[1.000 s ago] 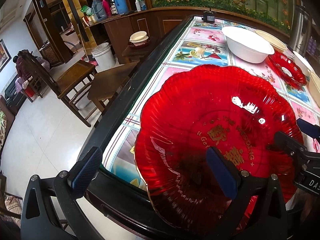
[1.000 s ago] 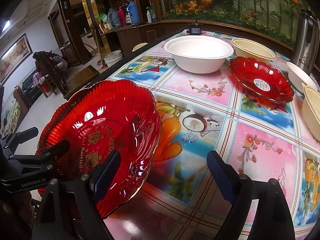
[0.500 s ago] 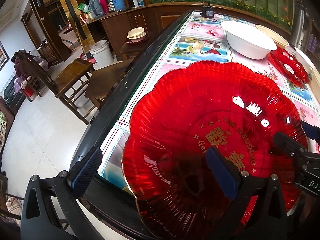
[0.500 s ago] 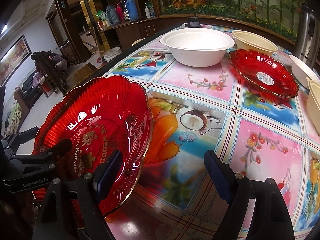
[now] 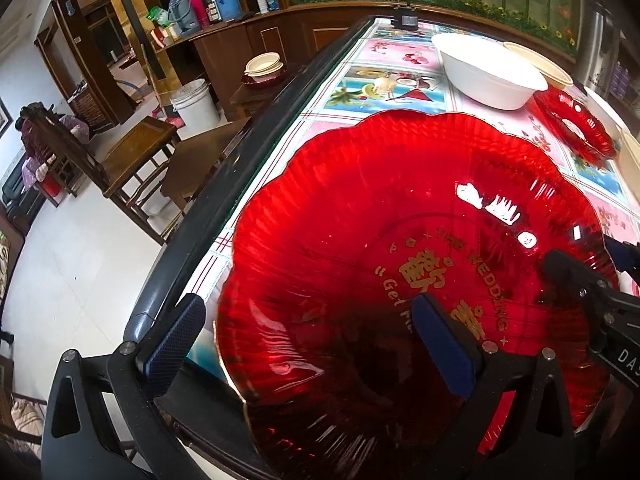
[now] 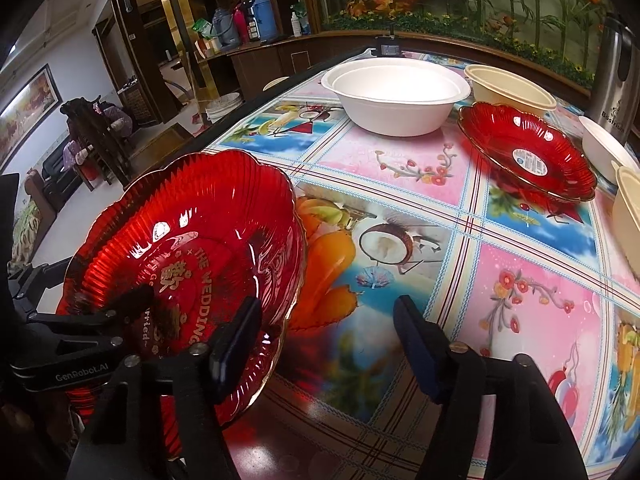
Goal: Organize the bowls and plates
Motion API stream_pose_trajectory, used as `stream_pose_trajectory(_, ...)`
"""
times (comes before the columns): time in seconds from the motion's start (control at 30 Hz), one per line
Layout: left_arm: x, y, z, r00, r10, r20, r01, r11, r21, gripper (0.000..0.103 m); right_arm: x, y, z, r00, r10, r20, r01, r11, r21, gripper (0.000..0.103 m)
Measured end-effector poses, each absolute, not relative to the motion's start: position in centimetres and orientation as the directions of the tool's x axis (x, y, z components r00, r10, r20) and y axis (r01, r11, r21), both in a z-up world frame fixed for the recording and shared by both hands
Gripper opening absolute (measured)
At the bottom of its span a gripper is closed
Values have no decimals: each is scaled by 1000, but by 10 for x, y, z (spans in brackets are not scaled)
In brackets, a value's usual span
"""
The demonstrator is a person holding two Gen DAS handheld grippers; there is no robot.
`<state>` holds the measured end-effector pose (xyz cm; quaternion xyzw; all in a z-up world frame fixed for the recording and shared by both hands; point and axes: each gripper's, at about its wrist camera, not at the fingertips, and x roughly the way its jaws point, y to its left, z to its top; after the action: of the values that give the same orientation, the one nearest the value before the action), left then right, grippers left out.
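Note:
A big red scalloped plate point(image 5: 380, 220) with gold lettering is tipped up at the table's near left corner, overhanging the dark table edge point(image 5: 224, 184). My left gripper point(image 5: 308, 304) stands wide open astride its left rim, one finger outside and one over the inside. In the right wrist view the same plate point(image 6: 192, 220) is at the left. My right gripper point(image 6: 328, 304) straddles its right rim and its jaws are closing. The left pad lies over the plate and the right pad is well clear of it. A smaller red plate point(image 6: 528, 156) lies flat at the far right.
On the flowered tablecloth point(image 6: 400, 168) stand stacked white bowls point(image 6: 396, 96), a cream bowl point(image 6: 512, 84), another white bowl point(image 6: 604, 144), a cream bowl point(image 6: 628, 208) at the right edge and a steel flask point(image 6: 616, 72). Wooden chairs point(image 5: 132, 148) and a white bucket point(image 5: 196, 104) stand on the floor at the left.
The big red plate has tipped up and shifted left, its rim now close to my left gripper's outer finger. My right gripper's fingers have drawn closer together.

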<state>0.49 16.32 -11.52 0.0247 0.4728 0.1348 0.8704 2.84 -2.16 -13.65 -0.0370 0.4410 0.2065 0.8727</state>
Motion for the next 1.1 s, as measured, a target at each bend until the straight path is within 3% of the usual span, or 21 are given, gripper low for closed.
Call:
stream_pose_trajectory(0.2,4,157,-114,534,243,-809,-184,968,169,98,27,-18,-137,524,348,-777,-413,902,126,52)
stream_pose_trajectory(0.47,9,145,-113,559,212,-802,-143,977,158,86,30,-16,-139,498,401,-769,-426,885,185,16)
stream_pose_trajectory(0.6,14,145,-112,563,215,-798,-145,976,161,84,34,-20,-139,493,411,-767,-410,887,211,16)
stream_pose_trajectory(0.87,36,151,-109,561,226,-796,-158,973,165,67,55,-24,-139,481,416,-772,-367,895,254,13)
stream_pose_trajectory(1.1,58,157,-110,526,182,-831,-161,981,113,64,70,-24,-140,500,401,-768,-333,907,257,13)
